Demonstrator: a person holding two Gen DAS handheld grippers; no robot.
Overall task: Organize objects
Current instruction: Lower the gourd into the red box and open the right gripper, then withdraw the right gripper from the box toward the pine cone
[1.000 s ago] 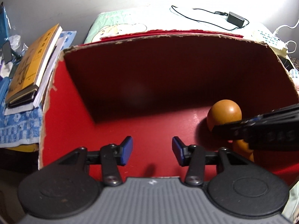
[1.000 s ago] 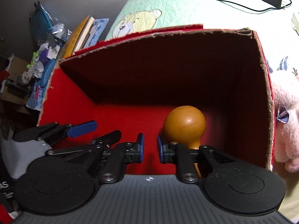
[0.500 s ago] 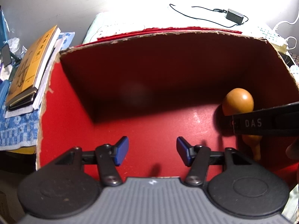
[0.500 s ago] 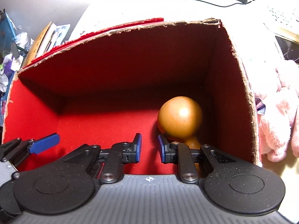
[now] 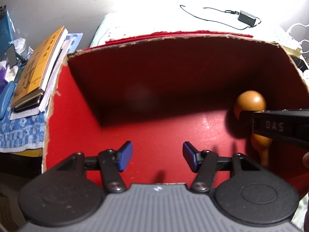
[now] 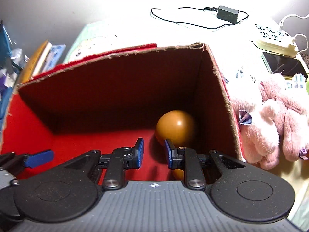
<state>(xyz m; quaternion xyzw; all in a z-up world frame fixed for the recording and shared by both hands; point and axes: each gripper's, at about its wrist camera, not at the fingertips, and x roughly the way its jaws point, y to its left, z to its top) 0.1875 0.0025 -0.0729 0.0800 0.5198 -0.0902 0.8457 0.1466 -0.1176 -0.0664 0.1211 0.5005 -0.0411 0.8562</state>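
A red-lined cardboard box (image 5: pixel 119 127) occupies most of both views; its torn rim is open at the top and its red floor is bare apart from one item. Outside the box, a pink plush toy (image 6: pixel 274 127) lies against the right wall, a stack of books (image 5: pixel 36 73) lies to the left on a blue patterned cloth (image 5: pixel 21 133), and a white power strip (image 6: pixel 274 38) and a black adapter (image 6: pixel 227 14) with its cable sit beyond the far wall. The orange gourd-shaped object (image 6: pixel 175 128) rests on the box floor in the far right corner, its round bulb toward the back wall and its narrower end toward the camera. The left gripper (image 5: pixel 157 155) hangs over the middle of the box floor with its jaws set wide and nothing between them. The right gripper (image 6: pixel 153 152) sits just in front of the gourd with a narrow gap; its jaws have just been opening, and nothing is between the pads.
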